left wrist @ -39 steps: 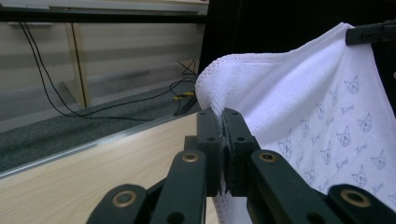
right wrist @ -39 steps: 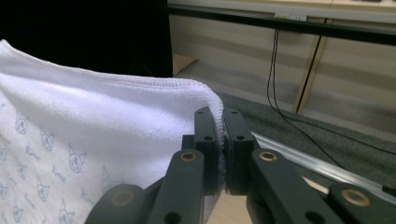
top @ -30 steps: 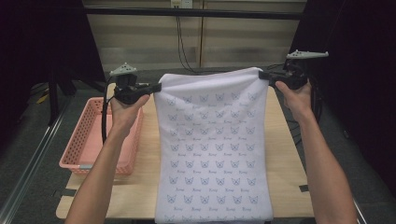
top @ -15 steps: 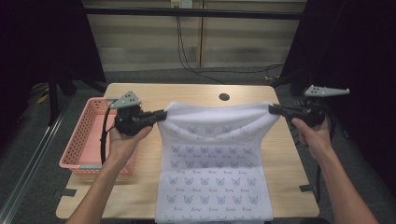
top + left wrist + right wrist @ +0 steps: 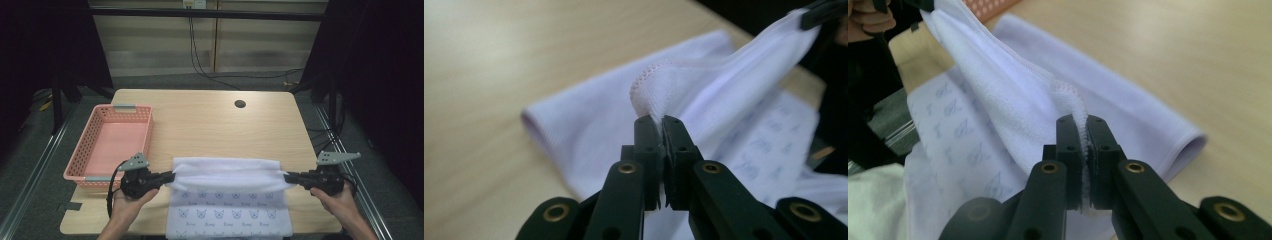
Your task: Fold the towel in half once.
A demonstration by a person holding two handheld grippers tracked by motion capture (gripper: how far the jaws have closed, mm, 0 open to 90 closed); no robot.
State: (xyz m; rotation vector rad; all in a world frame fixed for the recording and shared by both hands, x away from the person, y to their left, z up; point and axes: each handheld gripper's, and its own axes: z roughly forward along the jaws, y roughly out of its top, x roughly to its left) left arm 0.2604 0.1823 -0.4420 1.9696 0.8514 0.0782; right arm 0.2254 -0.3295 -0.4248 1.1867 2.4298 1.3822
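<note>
My left gripper (image 5: 170,177) and right gripper (image 5: 289,178) each pinch a hemmed corner of the towel (image 5: 227,200); it seems light, limp, best gripped by corners.

Basket (image 5: 112,145) left of towel (image 5: 227,200), apparently apart

I see the white fleece towel with small blue printed motifs (image 5: 229,200) folded over at the table's six o'clock edge, its top corners lifted.
</note>
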